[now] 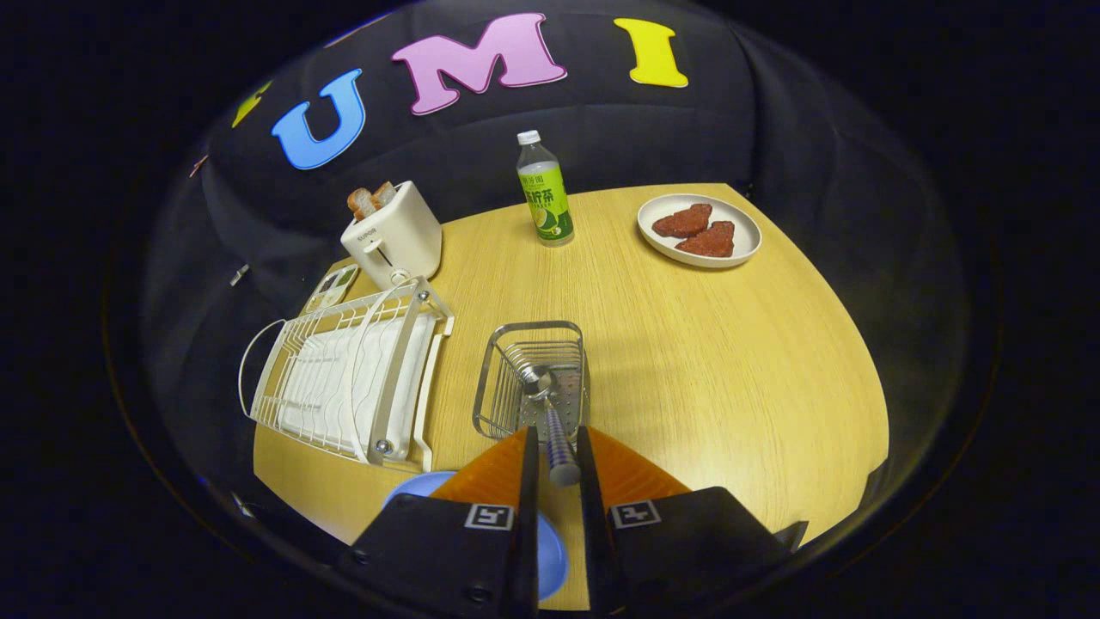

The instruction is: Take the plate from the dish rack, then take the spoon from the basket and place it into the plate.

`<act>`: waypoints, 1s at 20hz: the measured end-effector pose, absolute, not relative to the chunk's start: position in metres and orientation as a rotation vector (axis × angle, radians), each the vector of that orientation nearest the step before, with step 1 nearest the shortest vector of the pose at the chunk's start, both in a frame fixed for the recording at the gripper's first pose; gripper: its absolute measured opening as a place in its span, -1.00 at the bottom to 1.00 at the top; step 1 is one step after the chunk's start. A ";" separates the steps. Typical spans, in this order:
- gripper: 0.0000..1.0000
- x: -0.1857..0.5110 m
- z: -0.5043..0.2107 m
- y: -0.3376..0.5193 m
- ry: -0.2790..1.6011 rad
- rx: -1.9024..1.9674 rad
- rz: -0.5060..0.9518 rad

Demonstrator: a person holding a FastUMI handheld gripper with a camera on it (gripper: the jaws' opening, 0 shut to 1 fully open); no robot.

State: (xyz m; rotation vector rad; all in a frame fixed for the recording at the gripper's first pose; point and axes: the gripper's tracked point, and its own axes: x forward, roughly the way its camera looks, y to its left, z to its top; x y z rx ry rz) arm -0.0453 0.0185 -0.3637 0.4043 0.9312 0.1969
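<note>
Pale yellow wood grain covers the round tabletop (730,361), and most of what matters sits toward its near-left part. The hand-held gripper (557,451) is clenched on the silver metal spoon (550,413) — both fingers press against the ribbed handle, whose end pokes back between them, while the spoon's bowl reaches forward and lies in the small silver wire basket (528,378) just ahead of the fingertips. The basket stands upright on the wood, its near wall just in front of the fingertips.

Under the fingers, near and slightly left, lies the round blue plate (412,490), flat on the tabletop and partly hidden by the gripper's body. It is already out of the white wire dish rack (344,378), which stands just left of the basket on its white drip tray.

Beyond the rack, at the far-left rim of the tabletop, stands a cream-coloured toaster (395,236) with two slices of browned bread (369,199) sticking up from its slots. A small flat object lies between toaster and rack; I cannot tell what it is. Farther right, at the far side, a clear plastic bottle with a green label and white cap (543,189) stands upright. Well apart from it, at the far right, rests a white oval dish (739,249) holding two reddish-brown pieces of meat (696,230) — touching each other.
</note>
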 end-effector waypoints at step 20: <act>-0.80 -0.092 -0.230 -0.004 0.722 0.515 0.250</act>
